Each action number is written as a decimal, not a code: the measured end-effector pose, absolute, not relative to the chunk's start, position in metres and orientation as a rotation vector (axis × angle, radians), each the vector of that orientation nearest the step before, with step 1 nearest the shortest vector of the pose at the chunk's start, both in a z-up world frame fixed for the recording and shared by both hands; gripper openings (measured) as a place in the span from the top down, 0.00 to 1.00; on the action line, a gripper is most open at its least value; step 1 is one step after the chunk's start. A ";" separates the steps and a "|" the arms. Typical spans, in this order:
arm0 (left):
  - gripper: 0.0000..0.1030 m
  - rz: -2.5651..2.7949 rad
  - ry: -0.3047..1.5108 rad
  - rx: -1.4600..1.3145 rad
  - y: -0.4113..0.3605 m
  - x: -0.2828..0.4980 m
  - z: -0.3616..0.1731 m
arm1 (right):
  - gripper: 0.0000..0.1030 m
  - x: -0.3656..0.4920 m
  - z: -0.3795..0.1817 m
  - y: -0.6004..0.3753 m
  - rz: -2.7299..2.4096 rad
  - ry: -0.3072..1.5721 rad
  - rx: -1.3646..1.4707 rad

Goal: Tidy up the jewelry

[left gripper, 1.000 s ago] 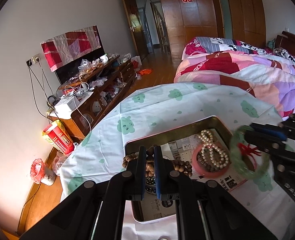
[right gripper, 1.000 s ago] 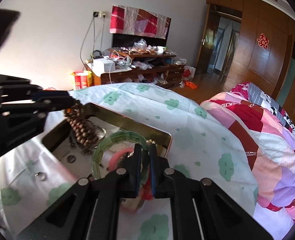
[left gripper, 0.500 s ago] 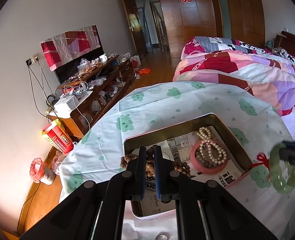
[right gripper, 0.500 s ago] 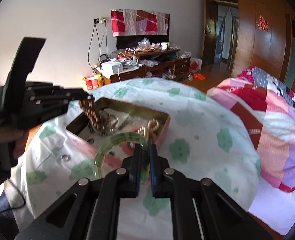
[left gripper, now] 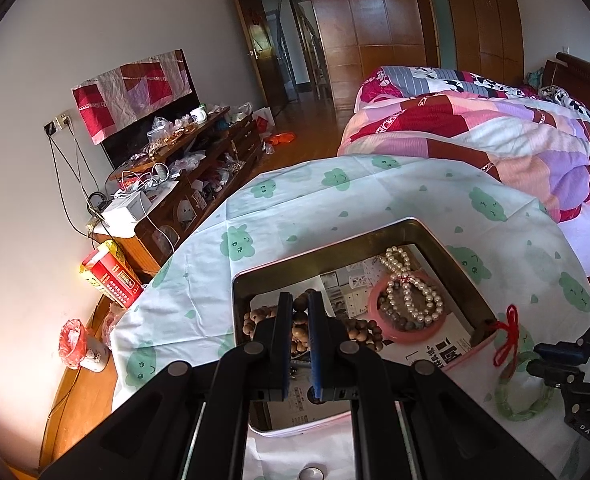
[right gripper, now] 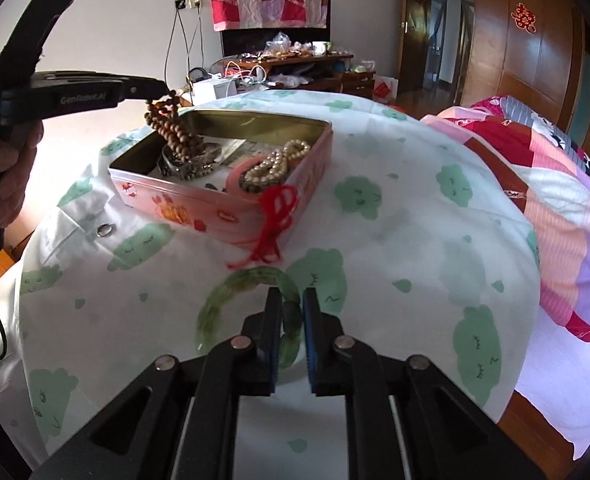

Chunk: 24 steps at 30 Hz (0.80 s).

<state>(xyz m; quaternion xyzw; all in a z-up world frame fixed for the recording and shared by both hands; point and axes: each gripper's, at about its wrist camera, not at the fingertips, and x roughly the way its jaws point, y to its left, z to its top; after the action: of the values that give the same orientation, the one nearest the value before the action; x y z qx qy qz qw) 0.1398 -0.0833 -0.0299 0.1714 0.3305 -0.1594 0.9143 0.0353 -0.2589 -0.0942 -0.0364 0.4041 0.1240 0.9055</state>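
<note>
1. The green bangle [right gripper: 251, 300], a translucent, glassy ring with a red tassel cord [right gripper: 275, 220] tied to it, is resting on the worktop [right gripper: 395, 240] just beside the tin; the cord is trailing up against the tin's near corner.
2. The right tool [right gripper: 293, 312] is gripping the bangle's rim between its blue-padded fingers, which are closed on the ring.
3. The wooden bead string [right gripper: 175, 132], made of round brown matte beads, is hanging from the left tool [left gripper: 301, 320], which is clenching it above the tin's left end.
4. The pink tin [right gripper: 215, 204], rectangular with a gold metallic interior, is holding a pearl strand [left gripper: 409, 292] lying looped over a pink ring [left gripper: 407, 334], on printed paper.
5. Step in hand, as judged: the pieces are being sorted out of the tin, the bangle being set down. The next move is calling for the right tool to part and back away without snagging the cord.
6. The worktop is wearing a soft white cloth with green cloud prints; a quilted bed [left gripper: 495, 140] is lying beyond.
</note>
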 end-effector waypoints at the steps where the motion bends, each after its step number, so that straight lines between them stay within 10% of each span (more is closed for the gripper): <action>1: 0.93 -0.328 0.681 0.352 -0.083 0.140 -0.030 | 0.87 0.035 -0.095 -0.258 0.259 0.841 -0.080; 22: 0.93 -0.327 0.686 0.343 -0.081 0.141 -0.031 | 0.89 0.017 -0.094 -0.245 0.343 0.867 -0.090; 24: 0.93 -0.329 0.684 0.343 -0.080 0.140 -0.030 | 0.64 0.022 -0.096 -0.249 0.300 0.865 -0.086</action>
<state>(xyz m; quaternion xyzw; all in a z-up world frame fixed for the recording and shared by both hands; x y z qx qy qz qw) 0.1403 -0.0800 -0.0301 0.1665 0.3322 -0.1596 0.9146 0.0220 -0.2491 -0.0956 -0.0415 0.4174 0.1446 0.8962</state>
